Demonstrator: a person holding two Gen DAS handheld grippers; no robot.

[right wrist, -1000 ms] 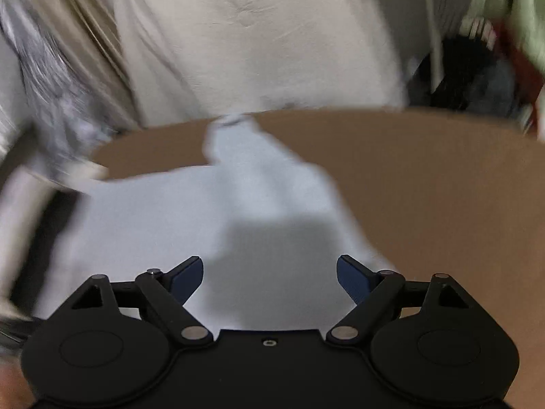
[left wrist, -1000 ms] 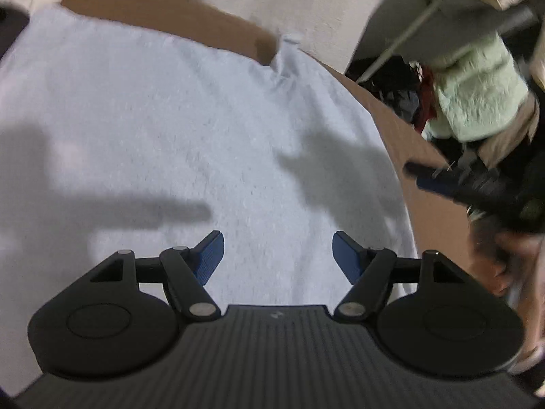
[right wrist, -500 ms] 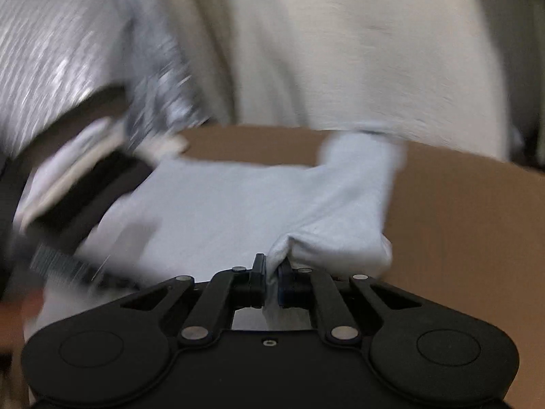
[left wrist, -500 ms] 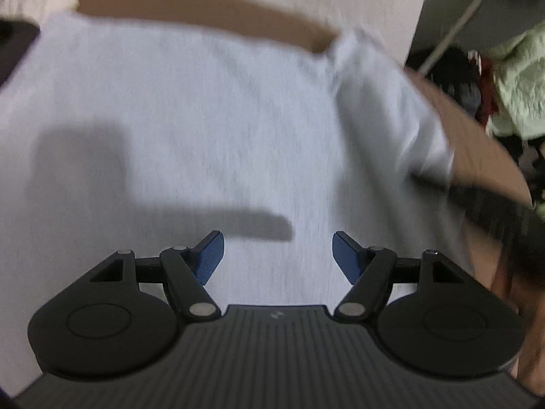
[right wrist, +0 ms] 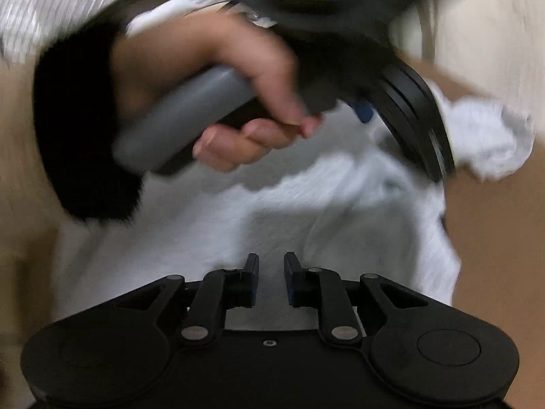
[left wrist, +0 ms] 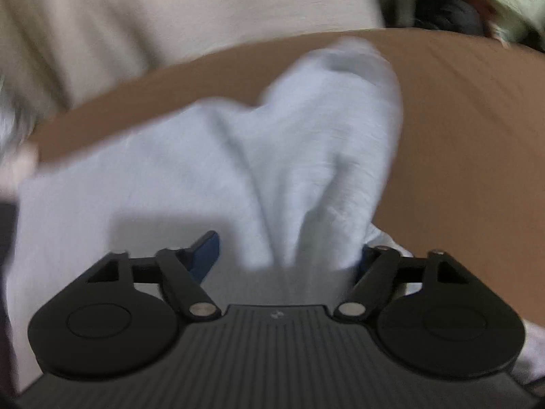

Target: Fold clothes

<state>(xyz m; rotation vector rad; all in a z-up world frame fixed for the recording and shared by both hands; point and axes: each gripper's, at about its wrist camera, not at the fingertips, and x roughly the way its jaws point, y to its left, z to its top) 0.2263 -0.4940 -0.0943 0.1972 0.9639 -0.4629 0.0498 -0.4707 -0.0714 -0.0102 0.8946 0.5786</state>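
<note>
A pale blue-white garment (left wrist: pixel 279 156) lies on a brown table (left wrist: pixel 470 129). In the left wrist view its sleeve is bunched up in a raised fold that runs between my left gripper's (left wrist: pixel 286 255) open jaws; the right fingertip is hidden by cloth. In the right wrist view my right gripper (right wrist: pixel 270 272) hovers over the garment (right wrist: pixel 306 225) with a small gap between its jaws and nothing held. The left gripper (right wrist: pixel 402 102) and the hand on its grey handle show just ahead of it.
A cream cloth backdrop (left wrist: pixel 190 10) hangs behind the table. Green and dark clothes (left wrist: pixel 494 3) lie at the far right. The table's bare brown top (right wrist: pixel 494 238) extends right of the garment.
My right gripper has let go of the sleeve fold and parted slightly. My left gripper has swung to the sleeve, which now bunches between its jaws.
</note>
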